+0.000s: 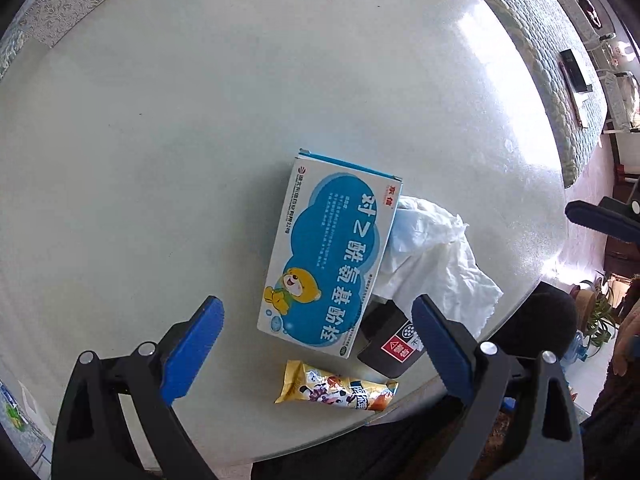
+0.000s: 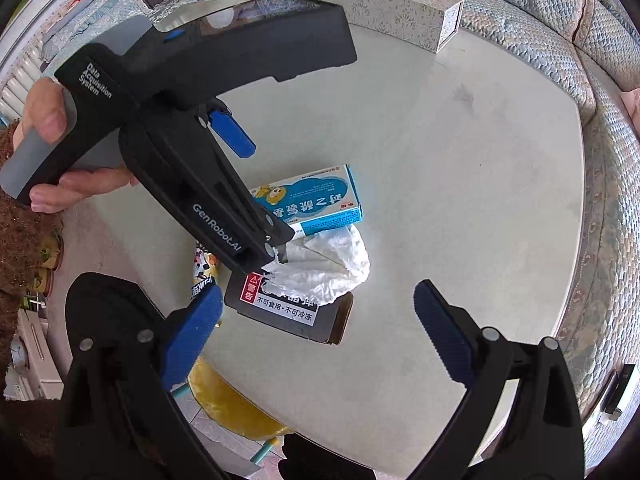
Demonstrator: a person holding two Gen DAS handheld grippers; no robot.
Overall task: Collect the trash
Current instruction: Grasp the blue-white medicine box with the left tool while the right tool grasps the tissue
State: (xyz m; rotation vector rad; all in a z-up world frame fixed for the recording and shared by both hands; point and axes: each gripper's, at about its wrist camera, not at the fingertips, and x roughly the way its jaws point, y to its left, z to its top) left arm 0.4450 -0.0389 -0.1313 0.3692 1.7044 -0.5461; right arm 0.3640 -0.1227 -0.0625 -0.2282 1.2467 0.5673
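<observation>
Lying mid-frame on the table [image 1: 160,140], the blue-and-white box [image 1: 328,256] touches a crumpled tissue [image 1: 432,252], a black box [image 1: 390,344] marked "不可食用·不可冷冻" and a yellow wrapper [image 1: 336,390]. Left gripper [image 1: 318,348], marked "GenRobot.AI", and right gripper [image 2: 318,330] are spread, empty.

Both the left claw [image 1: 316,344] and right claw [image 2: 320,332] hang spread wide, empty.

— How many items of each kind lay on the table [image 1: 200,120]?

— One blue-and-white carton [image 1: 328,256], one crumpled white tissue [image 1: 436,256], one black box [image 1: 390,342] with a red warning label, and one yellow snack wrapper [image 1: 336,390] at the near edge.

— And at the far edge?

— One patterned tissue box [image 2: 400,16]. Two grippers were in view.
</observation>
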